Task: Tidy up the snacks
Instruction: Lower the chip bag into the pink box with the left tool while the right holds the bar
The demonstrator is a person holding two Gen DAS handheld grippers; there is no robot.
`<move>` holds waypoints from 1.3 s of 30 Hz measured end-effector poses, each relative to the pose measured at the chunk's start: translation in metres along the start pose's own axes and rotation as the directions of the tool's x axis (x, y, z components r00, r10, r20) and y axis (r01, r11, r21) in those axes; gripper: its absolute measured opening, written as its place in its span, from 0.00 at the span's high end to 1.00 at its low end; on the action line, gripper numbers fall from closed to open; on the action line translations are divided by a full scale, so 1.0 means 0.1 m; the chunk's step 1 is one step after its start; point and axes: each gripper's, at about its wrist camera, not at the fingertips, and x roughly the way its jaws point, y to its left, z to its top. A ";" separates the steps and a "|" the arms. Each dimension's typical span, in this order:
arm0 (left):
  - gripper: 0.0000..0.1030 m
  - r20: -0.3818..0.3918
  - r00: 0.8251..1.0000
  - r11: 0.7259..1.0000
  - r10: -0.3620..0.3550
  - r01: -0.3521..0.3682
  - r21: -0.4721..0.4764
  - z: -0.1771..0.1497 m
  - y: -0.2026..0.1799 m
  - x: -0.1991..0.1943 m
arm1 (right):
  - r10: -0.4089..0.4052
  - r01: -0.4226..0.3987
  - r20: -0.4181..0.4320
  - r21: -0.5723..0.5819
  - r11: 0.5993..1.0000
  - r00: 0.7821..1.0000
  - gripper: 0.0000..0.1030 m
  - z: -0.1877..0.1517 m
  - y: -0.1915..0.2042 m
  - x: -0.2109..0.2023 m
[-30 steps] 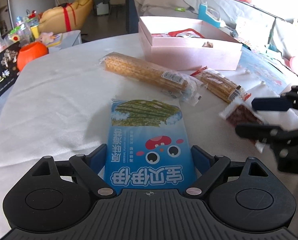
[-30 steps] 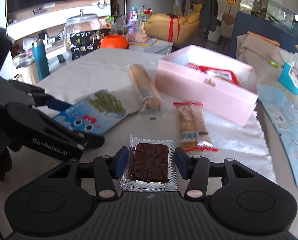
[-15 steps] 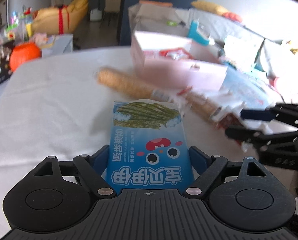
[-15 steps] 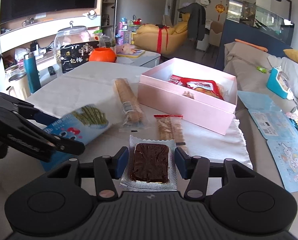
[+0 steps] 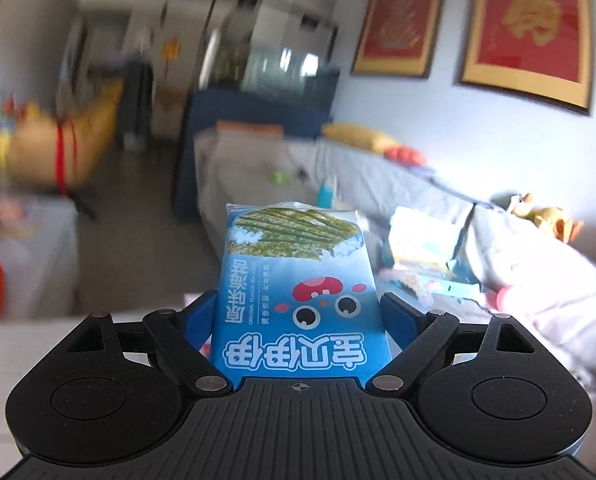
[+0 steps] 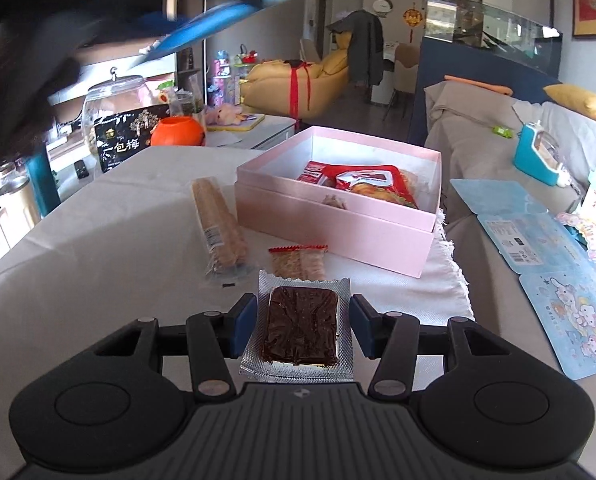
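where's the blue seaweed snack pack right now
In the left wrist view, the blue seaweed pack sits clamped in the left gripper, raised clear of the table.

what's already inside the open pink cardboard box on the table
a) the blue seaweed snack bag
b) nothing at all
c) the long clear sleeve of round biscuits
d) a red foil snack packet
d, the right wrist view shows a red foil snack packet lying inside the open pink cardboard box, while the long clear sleeve of round biscuits lies on the table beside it.
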 end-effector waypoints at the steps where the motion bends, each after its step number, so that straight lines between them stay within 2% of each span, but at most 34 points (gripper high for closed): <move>1: 0.12 -0.042 0.999 1.000 0.003 -0.004 -0.025 -0.03 0.10 0.28 | -0.001 0.001 -0.001 0.000 1.000 1.000 0.51 0.00 0.00 0.01; 4: 0.14 -0.116 0.992 0.998 0.050 -0.054 -0.032 -0.34 0.29 0.84 | -0.009 0.009 -0.011 -0.003 1.000 1.000 0.51 0.00 0.00 0.06; 6: 0.18 -0.172 0.984 0.998 0.055 -0.060 -0.021 -0.55 0.33 1.04 | -0.016 0.016 -0.013 -0.003 1.000 1.000 0.51 0.01 -0.02 0.09; 8: 0.19 -0.131 0.988 0.995 0.080 -0.072 0.068 -0.65 0.25 1.02 | -0.021 0.021 -0.019 -0.001 1.000 1.000 0.51 0.01 -0.05 0.12; 10: 0.23 -0.145 0.986 0.993 0.088 -0.076 0.089 -0.64 0.20 1.00 | -0.028 0.028 -0.027 0.004 1.000 0.999 0.51 0.03 -0.09 0.17; 11: 0.24 -0.123 0.989 0.994 0.078 -0.068 0.083 -0.63 0.20 0.95 | -0.031 0.031 -0.021 0.009 0.999 0.999 0.51 0.05 -0.11 0.19; 16: 0.24 0.016 0.997 0.994 0.078 -0.077 -0.073 -0.46 0.41 0.44 | -0.039 0.035 0.098 0.042 0.999 0.994 0.51 0.36 -0.21 0.10; 18: 0.25 0.044 0.991 0.979 0.123 -0.114 -0.168 -0.45 0.54 0.22 | -0.051 0.047 0.167 0.032 0.998 0.985 0.51 0.58 -0.24 0.07; 20: 0.25 0.022 0.986 0.956 0.163 -0.152 -0.251 -0.47 0.65 0.10 | -0.064 0.065 0.247 0.004 0.998 0.967 0.50 0.91 -0.23 0.11; 22: 0.26 -0.031 0.981 0.935 0.190 -0.190 -0.300 -0.52 0.75 0.00 | -0.043 0.047 0.298 -0.007 0.999 0.954 0.37 1.27 -0.26 0.23; 24: 0.26 -0.073 0.975 0.917 0.208 -0.221 -0.332 -0.61 0.87 -0.14 | 0.007 -0.002 0.262 -0.020 1.000 0.965 0.26 1.53 -0.29 0.40; 26: 0.26 -0.100 0.969 0.902 0.224 -0.245 -0.356 -0.71 0.96 -0.31 | 0.014 -0.012 0.229 -0.008 1.000 0.973 0.26 1.60 -0.31 0.51; 29: 0.26 -0.137 0.962 0.885 0.237 -0.272 -0.379 -0.84 1.08 -0.49 | 0.031 -0.038 0.182 0.037 0.999 0.983 0.26 1.37 -0.34 0.52; 33: 0.26 -0.189 0.960 0.874 0.208 -0.269 -0.404 -0.93 1.08 -0.36 | 0.071 -0.078 0.083 0.079 0.994 0.994 0.26 0.83 -0.32 0.51; 36: 0.26 -0.216 0.959 0.893 0.182 -0.253 -0.372 -1.01 0.95 -0.17 | 0.066 -0.064 -0.015 0.097 0.993 0.998 0.27 0.45 -0.28 0.61; 39: 0.27 -0.262 0.943 0.912 0.204 -0.281 -0.300 -1.09 0.82 -0.01 | 0.055 -0.043 -0.085 0.129 0.991 0.995 0.27 0.17 -0.27 0.73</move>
